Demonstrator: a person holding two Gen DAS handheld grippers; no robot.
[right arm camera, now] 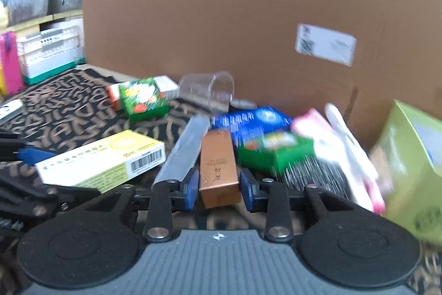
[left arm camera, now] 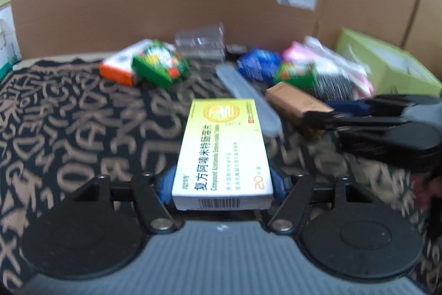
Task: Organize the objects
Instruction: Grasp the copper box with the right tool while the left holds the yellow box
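Left wrist view: yellow medicine box (left arm camera: 223, 154) is pinched by left gripper (left arm camera: 222, 187) fingers, lower centre. Brown box (right arm camera: 219, 170) sits between right gripper (right arm camera: 219, 191) fingers, contact unclear; slippage is risked if lifted.

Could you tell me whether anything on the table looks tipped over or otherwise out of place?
Yes: the clear plastic cup lies on its side against the cardboard box, not upright. The small boxes and packets near it sit in a loose jumble at mixed angles.
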